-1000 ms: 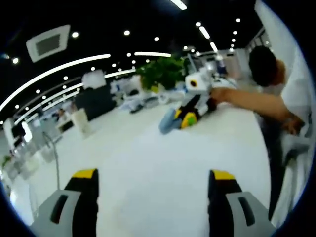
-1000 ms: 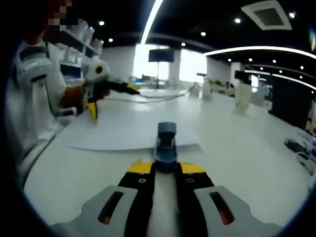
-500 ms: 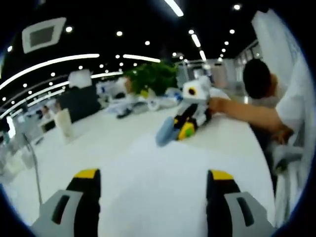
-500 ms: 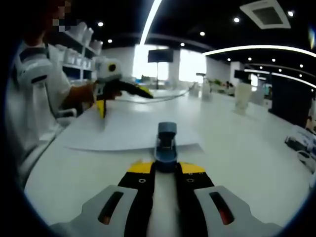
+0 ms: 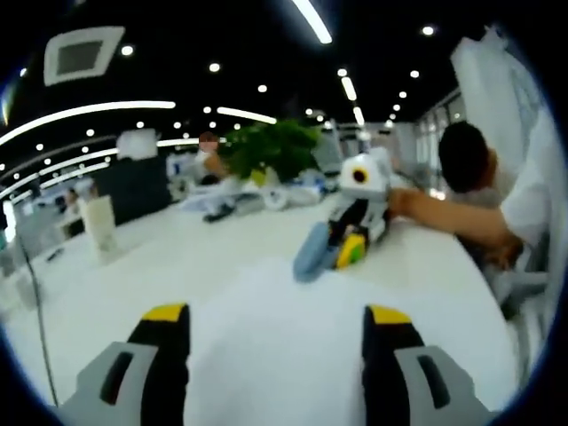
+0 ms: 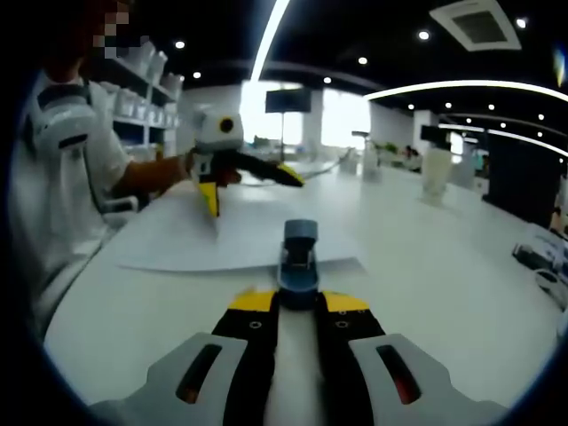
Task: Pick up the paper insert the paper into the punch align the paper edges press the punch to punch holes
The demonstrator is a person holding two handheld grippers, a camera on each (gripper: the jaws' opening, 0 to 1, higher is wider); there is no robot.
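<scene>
A white sheet of paper (image 6: 204, 244) lies flat on the white table (image 6: 444, 266), its near edge tucked into a small blue punch (image 6: 299, 253). My right gripper (image 6: 299, 302) is shut on the punch's rear end. In the left gripper view the paper (image 5: 275, 328) spreads under my left gripper (image 5: 277, 315), whose jaws stand wide open with nothing between them. Beyond it are the punch (image 5: 312, 251) and the right gripper (image 5: 352, 232). In the right gripper view the left gripper (image 6: 248, 187) hovers just over the paper's far part.
A person in a white top (image 6: 67, 169) sits at the table's side. A white cup (image 6: 435, 182) stands far right. A green plant (image 5: 271, 146) and small items sit at the far end. Some objects (image 6: 541, 257) lie near the right edge.
The left gripper has moved along the sheet toward the punch, still open. The right gripper and the punch have stayed put.
</scene>
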